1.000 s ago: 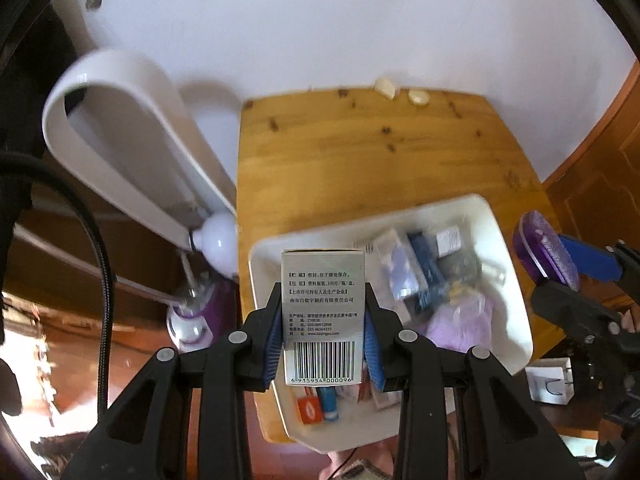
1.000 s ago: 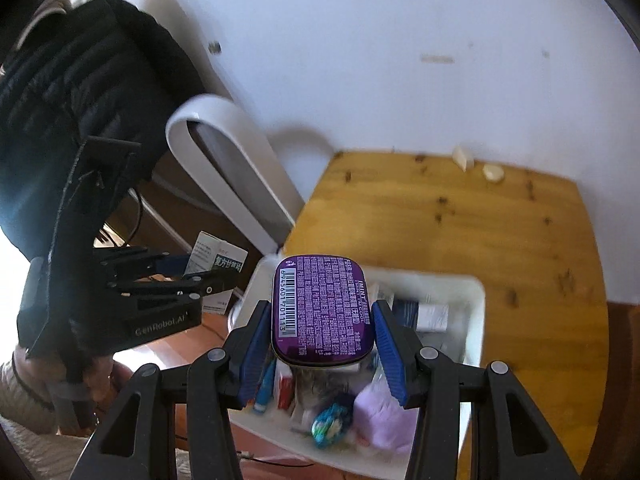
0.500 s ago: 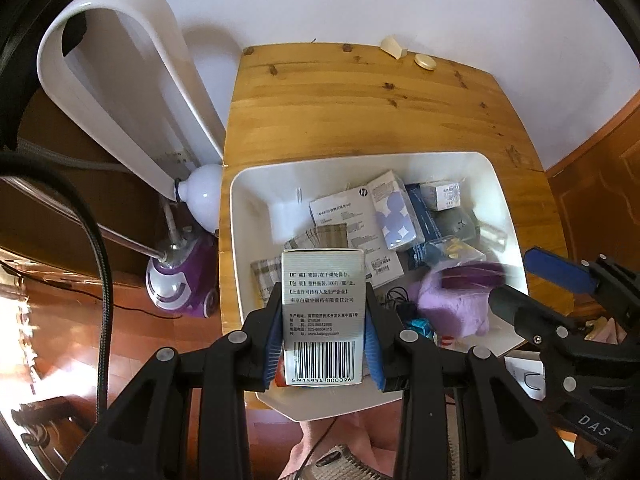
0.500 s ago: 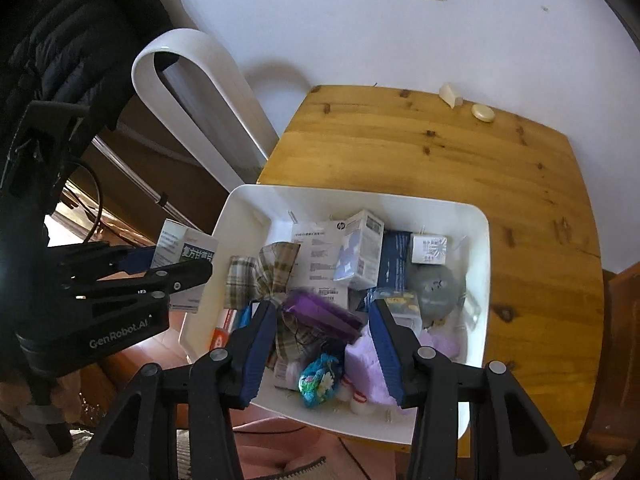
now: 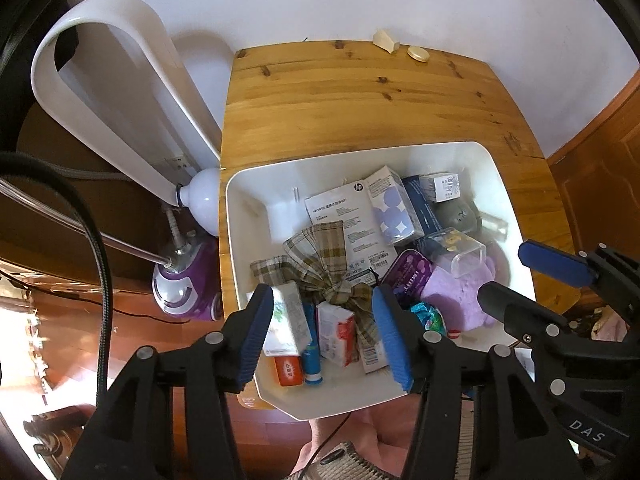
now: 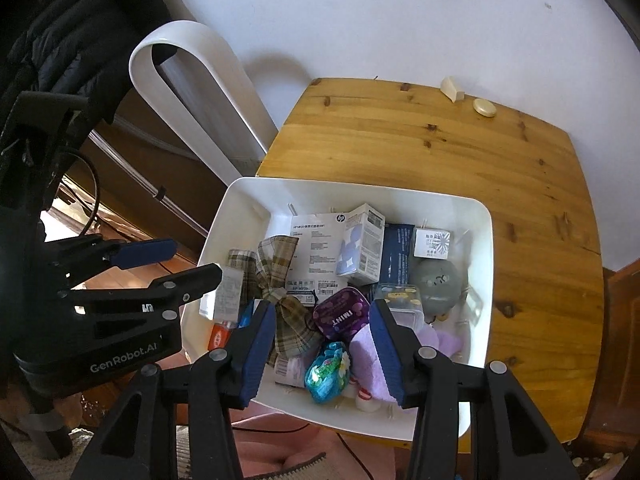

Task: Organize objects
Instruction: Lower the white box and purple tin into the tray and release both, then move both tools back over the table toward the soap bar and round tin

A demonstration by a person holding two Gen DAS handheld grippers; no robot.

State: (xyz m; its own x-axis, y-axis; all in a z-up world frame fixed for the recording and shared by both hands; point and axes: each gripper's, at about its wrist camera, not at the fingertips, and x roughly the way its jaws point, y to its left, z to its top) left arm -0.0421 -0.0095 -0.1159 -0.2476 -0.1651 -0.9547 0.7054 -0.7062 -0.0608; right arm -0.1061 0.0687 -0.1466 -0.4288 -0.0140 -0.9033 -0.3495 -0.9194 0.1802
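A white bin [image 5: 246,220] [image 6: 360,190] full of small items stands on the near part of a wooden table [image 5: 360,100] [image 6: 440,152]. My left gripper [image 5: 324,336] hovers open over the bin's near left corner. A white medicine box [image 5: 286,320] [image 6: 226,292] lies loose in the bin below it. My right gripper [image 6: 323,344] is open above the bin's near middle. The purple mint tin [image 6: 342,318] [image 5: 408,276] rests among the items beside a plaid bow [image 5: 320,268] [image 6: 280,276]. Each gripper shows in the other's view, the left gripper [image 6: 160,264] and the right gripper [image 5: 552,276].
A white loop-shaped fan [image 5: 100,60] [image 6: 192,80] and a purple steamer [image 5: 184,292] stand left of the table. Two small pale objects [image 5: 418,54] [image 6: 484,108] lie at the table's far edge by the wall. A black jacket [image 6: 60,20] hangs at the left.
Both grippers moved over the bin and opened. The right let go of the purple tin first, then the left released the white box; both now lie in the bin.
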